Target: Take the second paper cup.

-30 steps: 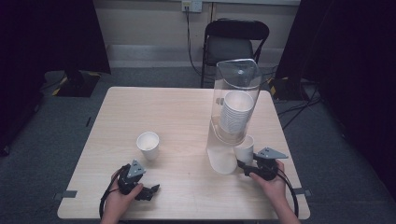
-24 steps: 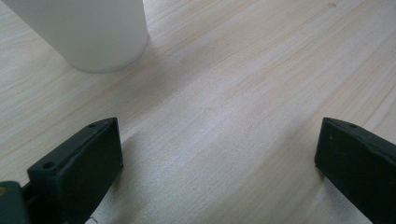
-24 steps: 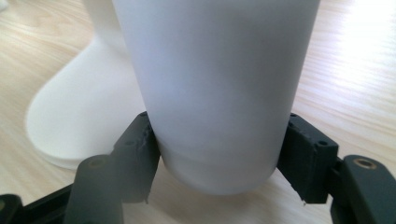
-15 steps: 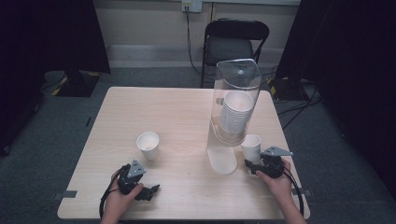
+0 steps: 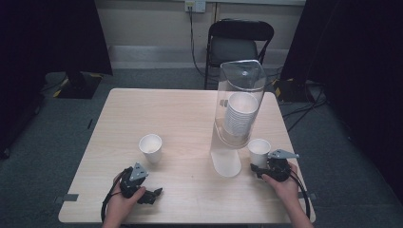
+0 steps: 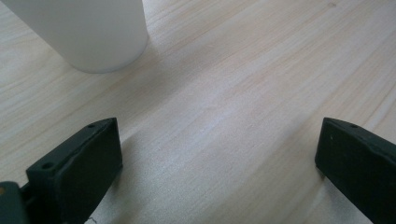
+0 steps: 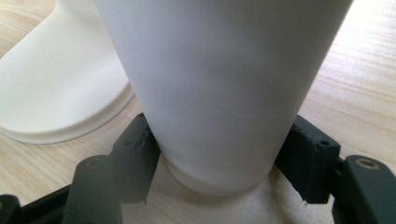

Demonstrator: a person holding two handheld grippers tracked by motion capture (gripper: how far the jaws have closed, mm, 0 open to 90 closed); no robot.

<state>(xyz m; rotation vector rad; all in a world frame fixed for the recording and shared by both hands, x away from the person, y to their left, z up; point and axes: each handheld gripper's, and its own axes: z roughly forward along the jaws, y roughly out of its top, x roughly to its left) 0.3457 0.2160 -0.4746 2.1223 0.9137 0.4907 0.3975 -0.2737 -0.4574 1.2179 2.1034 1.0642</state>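
Right hand-held gripper (image 7: 219, 154) clamps white cup (image 7: 219, 88); dispenser (image 5: 240, 109) holds stacked cups (image 5: 240, 116).

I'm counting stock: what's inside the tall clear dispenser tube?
Inside the clear dispenser tube sits a stack of white paper cups, nested with the rims facing the camera. How many there are can't be counted, since each cup covers the one behind it.

White cups (image 5: 259, 151), pale wood-grain table (image 5: 180, 114), black jaws
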